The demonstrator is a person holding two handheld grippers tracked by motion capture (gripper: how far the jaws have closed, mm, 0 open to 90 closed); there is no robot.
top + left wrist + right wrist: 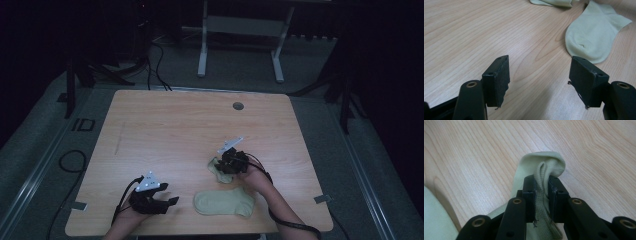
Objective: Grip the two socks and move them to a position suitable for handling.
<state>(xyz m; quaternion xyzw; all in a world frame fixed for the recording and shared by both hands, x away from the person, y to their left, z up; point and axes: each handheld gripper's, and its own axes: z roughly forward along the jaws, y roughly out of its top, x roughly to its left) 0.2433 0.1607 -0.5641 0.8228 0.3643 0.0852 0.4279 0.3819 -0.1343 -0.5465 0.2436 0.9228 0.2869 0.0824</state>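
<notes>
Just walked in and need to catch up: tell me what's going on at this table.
A person is handling a pair of pale green socks on a wooden table with a gripper in each hand. The right gripper has its fingers shut on a bunched fold of one sock, which lies crumpled beneath it. The other sock lies flat near the front edge. The left gripper is open over bare wood beside that flat sock, holding nothing.

Pinched sock (541, 170) partly hidden between claw jaws; flat sock (434, 220) cut off.
</notes>
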